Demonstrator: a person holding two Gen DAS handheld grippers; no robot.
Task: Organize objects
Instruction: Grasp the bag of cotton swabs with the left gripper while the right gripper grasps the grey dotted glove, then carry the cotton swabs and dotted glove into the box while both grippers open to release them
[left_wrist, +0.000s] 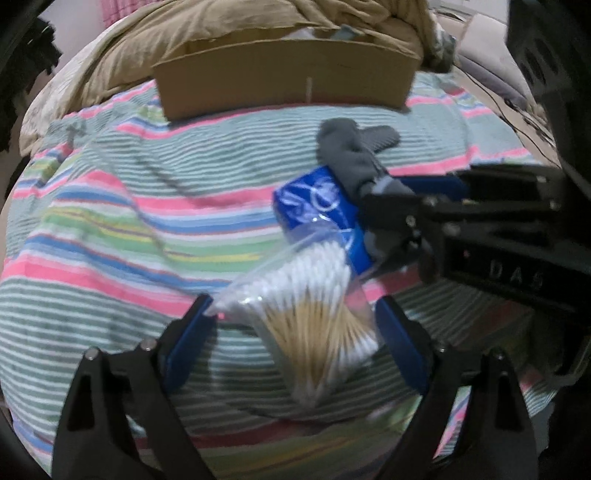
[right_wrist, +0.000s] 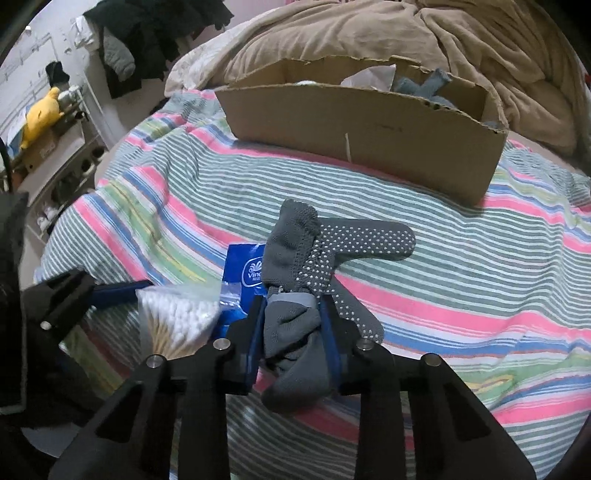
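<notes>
A clear bag of cotton swabs (left_wrist: 306, 317) lies on the striped bedspread between the fingers of my left gripper (left_wrist: 295, 310), which is open around it. It also shows in the right wrist view (right_wrist: 177, 317). My right gripper (right_wrist: 291, 306) is shut on a grey dotted sock (right_wrist: 295, 258), seen too in the left wrist view (left_wrist: 351, 151). A blue tissue packet (left_wrist: 314, 203) lies between the sock and the bag; it also shows in the right wrist view (right_wrist: 245, 269). An open cardboard box (right_wrist: 354, 136) stands further back on the bed.
The box holds a blue-grey cloth (right_wrist: 424, 86) and white paper. A tan blanket (right_wrist: 406, 33) is piled behind it. Shelves with a yellow plush toy (right_wrist: 40, 114) and dark hanging clothes (right_wrist: 147, 33) stand left of the bed.
</notes>
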